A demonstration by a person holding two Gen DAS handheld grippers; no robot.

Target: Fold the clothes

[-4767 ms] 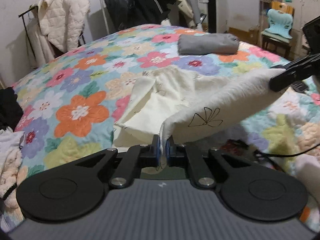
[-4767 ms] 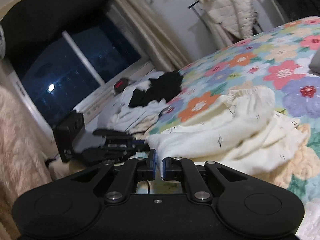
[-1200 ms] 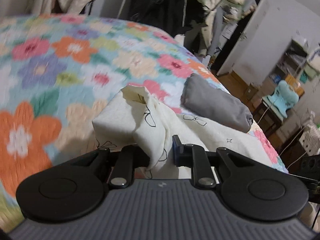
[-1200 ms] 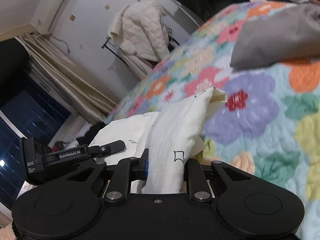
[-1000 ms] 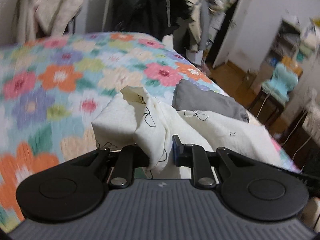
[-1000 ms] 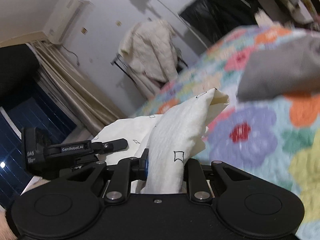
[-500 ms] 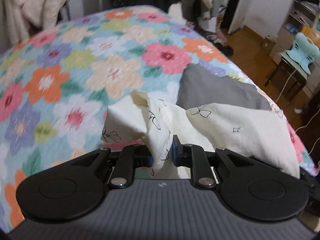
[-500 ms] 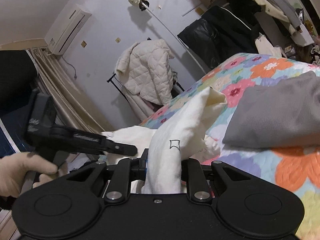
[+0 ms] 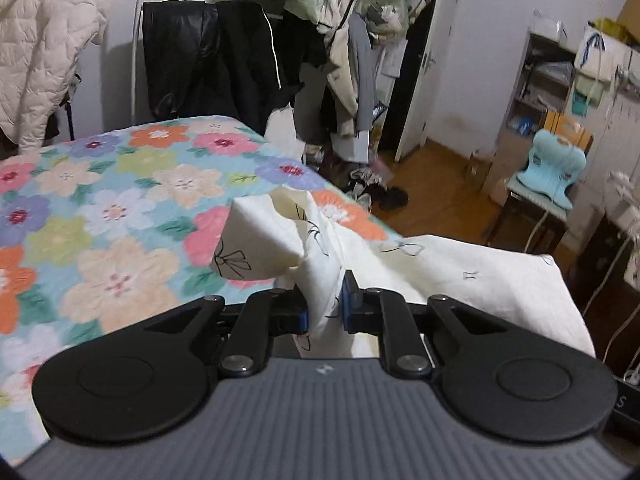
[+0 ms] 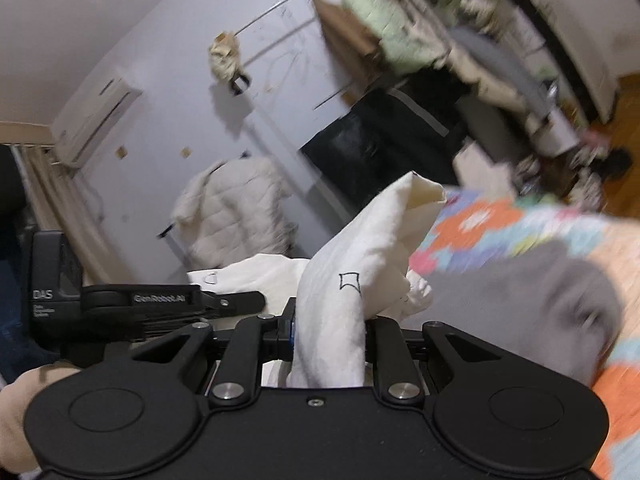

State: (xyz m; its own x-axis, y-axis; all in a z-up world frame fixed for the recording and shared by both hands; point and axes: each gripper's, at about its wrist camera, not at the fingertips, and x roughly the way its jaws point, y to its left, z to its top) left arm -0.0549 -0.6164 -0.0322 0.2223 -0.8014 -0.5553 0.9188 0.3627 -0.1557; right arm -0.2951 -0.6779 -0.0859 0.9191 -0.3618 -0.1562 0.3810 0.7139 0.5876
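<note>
A cream garment (image 9: 460,272) printed with small black bows is held up between both grippers over the flowered bedspread (image 9: 100,220). My left gripper (image 9: 325,308) is shut on a bunched fold of it. My right gripper (image 10: 328,332) is shut on another thick fold of the cream garment (image 10: 340,276), which sticks up past the fingers. In the right wrist view the left gripper's body (image 10: 132,304) shows at the left with a hand below it. A folded grey garment (image 10: 520,296) lies on the bed just right of the right gripper, blurred.
The bed's far corner drops to a wooden floor (image 9: 432,184) strewn with shoes. Dark jackets (image 9: 208,56) and a white quilted coat (image 9: 44,44) hang behind the bed. A pale blue chair (image 9: 552,172) and shelves stand at the right.
Both grippers have swung with the cream garment toward the bed's far corner. The grey folded garment has left the left wrist view and now fills the right side of the right wrist view.
</note>
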